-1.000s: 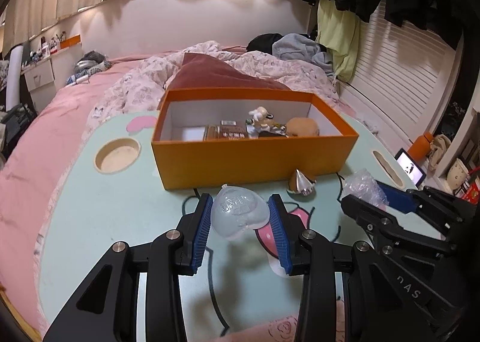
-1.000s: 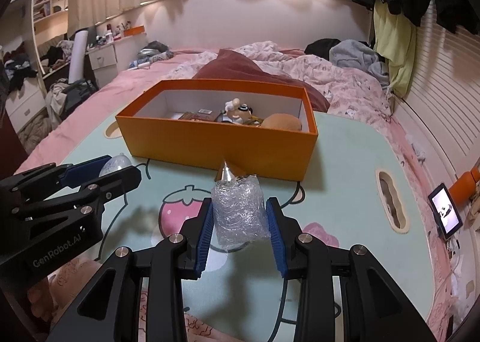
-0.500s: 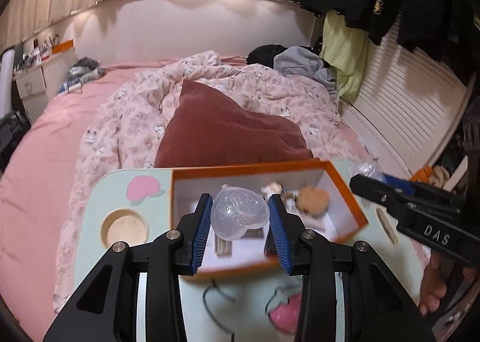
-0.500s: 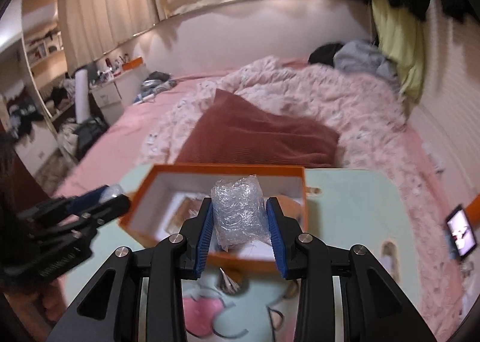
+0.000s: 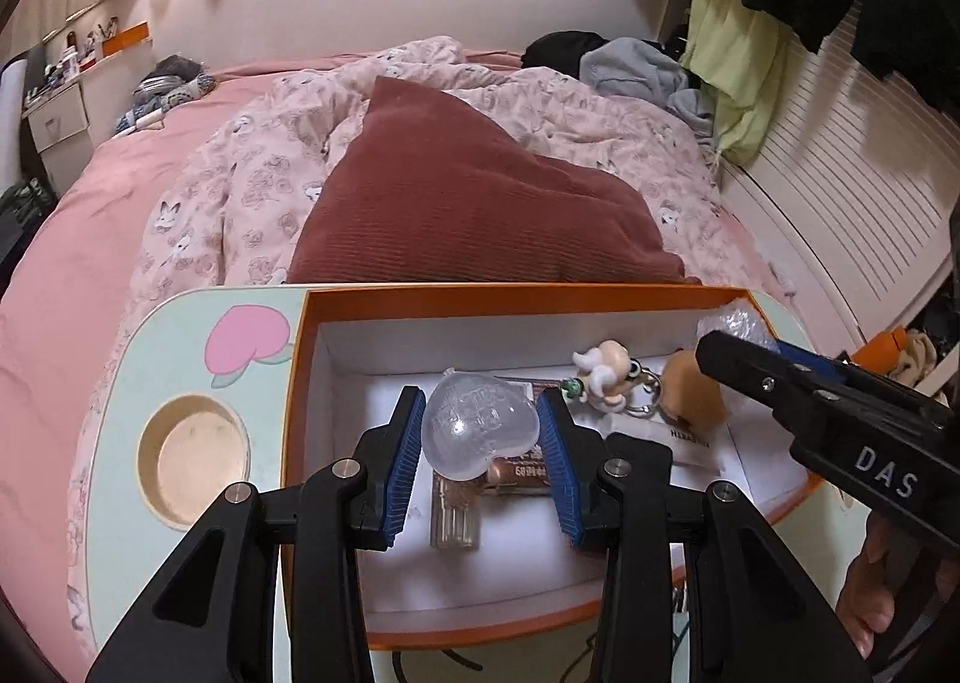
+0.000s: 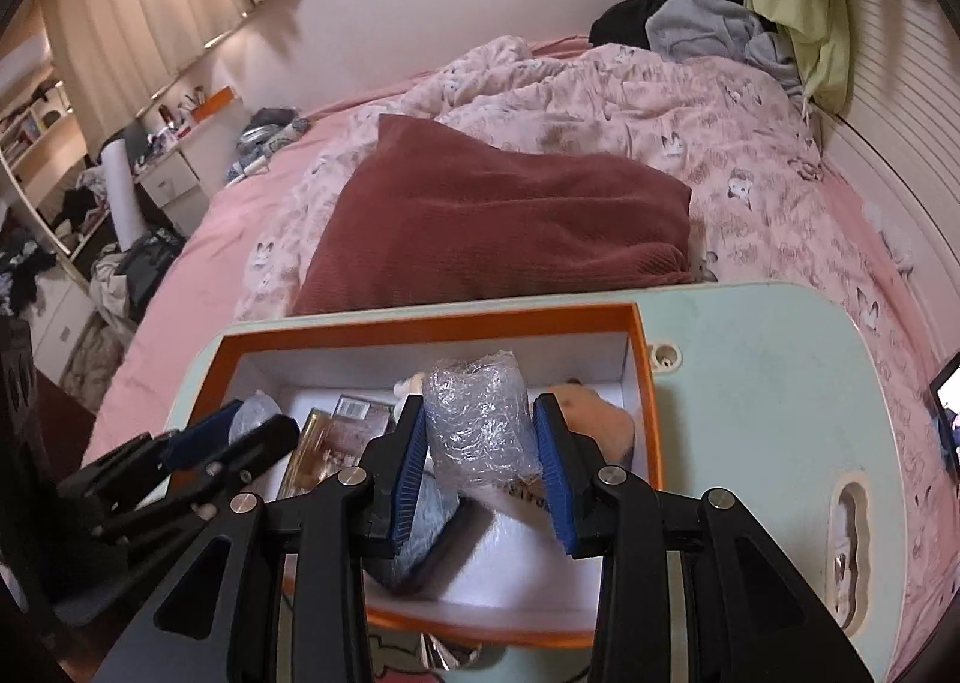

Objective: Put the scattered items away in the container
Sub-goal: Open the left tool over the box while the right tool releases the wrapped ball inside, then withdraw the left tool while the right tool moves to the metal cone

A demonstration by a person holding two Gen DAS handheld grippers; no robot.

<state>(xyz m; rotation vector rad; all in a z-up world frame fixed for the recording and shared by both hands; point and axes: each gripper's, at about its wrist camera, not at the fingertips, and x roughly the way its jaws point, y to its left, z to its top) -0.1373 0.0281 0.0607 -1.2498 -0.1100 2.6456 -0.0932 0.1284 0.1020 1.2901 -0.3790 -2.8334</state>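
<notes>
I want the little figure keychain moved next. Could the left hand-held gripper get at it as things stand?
Probably not yet. The left hand-held gripper is shut on the clear heart-shaped case. The figure keychain lies uncovered in the orange box, so after release the way looks free.

Left gripper [image 5: 485, 446]: black angular frame, blue ribbed pads, silver screws set along each finger.
Right gripper [image 6: 480, 446]: same black frame and blue pads; white "DAS" lettering is printed on its side.
Hand [image 5: 870, 593]: seen below the lettering.
</notes>
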